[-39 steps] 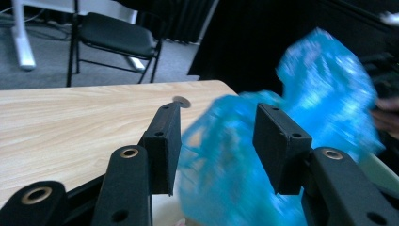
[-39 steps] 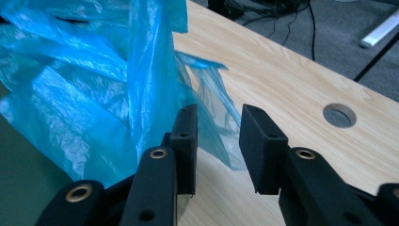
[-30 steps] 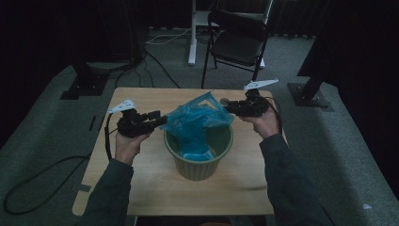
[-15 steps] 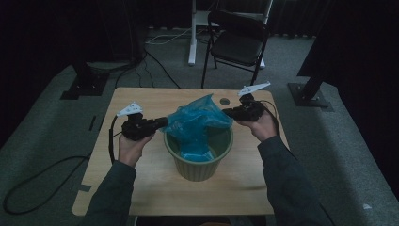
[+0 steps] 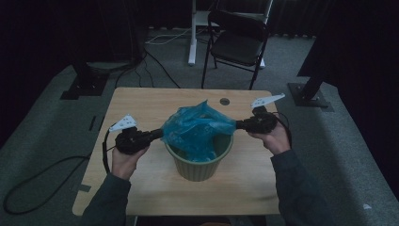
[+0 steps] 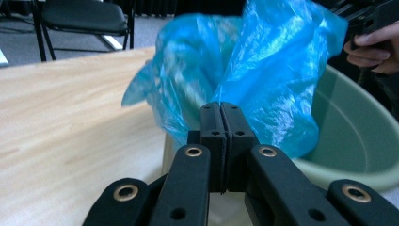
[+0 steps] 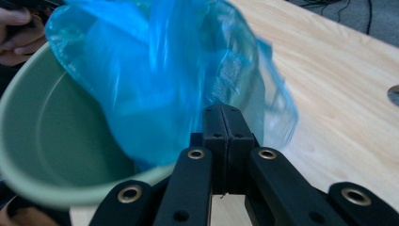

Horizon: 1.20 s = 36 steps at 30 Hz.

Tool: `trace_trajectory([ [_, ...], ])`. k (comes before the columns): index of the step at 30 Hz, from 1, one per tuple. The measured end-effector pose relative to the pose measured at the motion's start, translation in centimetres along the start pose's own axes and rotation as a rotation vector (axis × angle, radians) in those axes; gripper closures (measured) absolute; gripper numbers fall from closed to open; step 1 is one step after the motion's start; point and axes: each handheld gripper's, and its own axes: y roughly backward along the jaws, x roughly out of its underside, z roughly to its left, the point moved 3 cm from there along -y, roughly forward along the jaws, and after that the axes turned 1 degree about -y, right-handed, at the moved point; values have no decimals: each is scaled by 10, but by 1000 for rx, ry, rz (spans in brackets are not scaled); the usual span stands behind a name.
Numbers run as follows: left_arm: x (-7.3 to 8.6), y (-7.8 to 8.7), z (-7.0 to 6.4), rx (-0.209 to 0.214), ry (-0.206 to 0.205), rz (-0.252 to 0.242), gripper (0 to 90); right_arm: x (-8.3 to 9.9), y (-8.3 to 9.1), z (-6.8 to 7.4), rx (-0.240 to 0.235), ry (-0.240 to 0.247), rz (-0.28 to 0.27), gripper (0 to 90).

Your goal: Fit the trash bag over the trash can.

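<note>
Bag-lining of a bin, mid-stage.
Left claw [image 5: 157,133] and right claw [image 5: 239,125], each clenched on an edge of the blue bag [image 5: 197,129], hold it stretched above the green bin [image 5: 200,165] on the bench [image 5: 141,103]; the bag hangs partly inside, its mouth not yet folded over the rim.

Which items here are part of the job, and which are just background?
In the job:
- blue plastic bag, pinched at opposite edges
- green bin under it
- left gripper, right gripper, both shut on the bag

Just about:
- folding chair behind the table
- cables on the floor
</note>
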Motion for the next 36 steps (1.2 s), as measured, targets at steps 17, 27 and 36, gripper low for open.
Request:
trace_trajectory([
  [17,28,-2,-18,23,-10,48,886,36,4,15,-77,-14,22,899],
  [27,14,-20,7,-38,23,36,883,22,-6,4,-14,-28,18,899],
  [36,8,-28,23,-69,48,29,809,12,-12,-11,50,-51,2,826],
])
